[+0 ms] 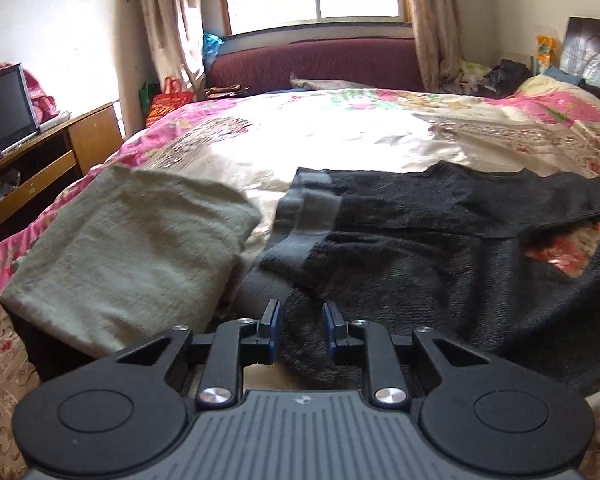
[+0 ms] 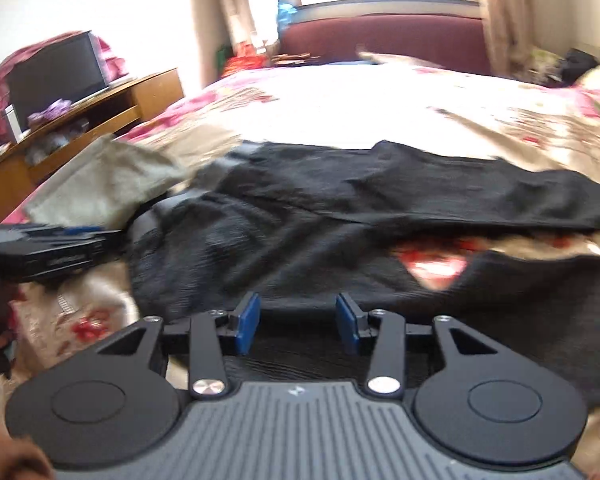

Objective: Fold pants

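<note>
From your left wrist camera, your left tool (image 1: pixel 299 320) sits low over the near edge of the dark pants (image 1: pixel 440 240), its blue pads narrowly apart with the fuzzy fabric showing in the gap; you cannot tell whether the pads pinch it. The pants are a ribbed, woolly knit, charcoal to black, with a smoother grey waistband (image 1: pixel 308 208) turned toward the left. They lie spread across the floral bedspread (image 1: pixel 340 128), glossy cream with pink blooms. Their right side runs out of the frame. Just left of them lies a folded, pale olive cloth (image 1: pixel 132 240), soft and crumpled, with rounded corners.

From your right wrist camera, everything is motion-blurred. Your right tool (image 2: pixel 298 316) stands moderately apart over the pants (image 2: pixel 380 208), pads clear of the cloth. One leg stretches flat to the right edge; a patch of bedspread (image 2: pixel 432 264) shows between the legs. The left tool (image 2: pixel 60 248) enters from the left, its tips hard to make out.
</note>
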Available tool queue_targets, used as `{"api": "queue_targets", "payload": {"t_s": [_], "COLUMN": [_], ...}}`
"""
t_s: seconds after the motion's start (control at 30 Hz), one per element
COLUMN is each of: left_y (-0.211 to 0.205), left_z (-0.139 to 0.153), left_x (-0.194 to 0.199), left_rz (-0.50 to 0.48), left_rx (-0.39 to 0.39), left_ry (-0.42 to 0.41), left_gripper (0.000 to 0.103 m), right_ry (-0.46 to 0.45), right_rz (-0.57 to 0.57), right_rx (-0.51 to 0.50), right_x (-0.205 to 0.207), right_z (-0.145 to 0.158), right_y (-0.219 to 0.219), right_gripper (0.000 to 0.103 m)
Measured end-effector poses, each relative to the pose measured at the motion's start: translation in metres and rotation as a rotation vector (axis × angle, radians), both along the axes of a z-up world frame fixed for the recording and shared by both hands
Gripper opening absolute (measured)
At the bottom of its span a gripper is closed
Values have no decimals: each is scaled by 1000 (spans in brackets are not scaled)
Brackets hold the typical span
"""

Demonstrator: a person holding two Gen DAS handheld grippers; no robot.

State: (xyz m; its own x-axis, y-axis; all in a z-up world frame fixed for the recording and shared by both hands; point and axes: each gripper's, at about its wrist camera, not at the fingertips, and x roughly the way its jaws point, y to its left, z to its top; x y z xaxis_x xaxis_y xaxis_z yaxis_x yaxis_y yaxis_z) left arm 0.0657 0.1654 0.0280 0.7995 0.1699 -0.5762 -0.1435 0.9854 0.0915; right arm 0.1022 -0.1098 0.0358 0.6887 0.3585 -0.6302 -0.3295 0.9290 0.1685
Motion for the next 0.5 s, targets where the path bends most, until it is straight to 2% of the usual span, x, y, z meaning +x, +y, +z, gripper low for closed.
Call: {"api": "queue_targets", "payload": {"t_s": [0.17,0.3,0.4,0.5], "left_y": [-88,-175,-233,-276], "left_z": [4,-4,-10,-13], "left_x": [22,40,49,54], "left_rz": [-249,-469,-603,-692], "left_rx": [17,29,62,98], "left_ry": [2,30,41,50], "left_gripper": [36,37,38,40], "right_ry": [89,84,108,113], "right_rz": [-482,-789,-902,-941], "right_rx": [40,134,209,364], "right_x": [6,-1,0,1], "right_z": [-21,-31,-46,-65], "right_y": [-153,-255,-303,-332], "right_gripper": [46,49,53,54]}}
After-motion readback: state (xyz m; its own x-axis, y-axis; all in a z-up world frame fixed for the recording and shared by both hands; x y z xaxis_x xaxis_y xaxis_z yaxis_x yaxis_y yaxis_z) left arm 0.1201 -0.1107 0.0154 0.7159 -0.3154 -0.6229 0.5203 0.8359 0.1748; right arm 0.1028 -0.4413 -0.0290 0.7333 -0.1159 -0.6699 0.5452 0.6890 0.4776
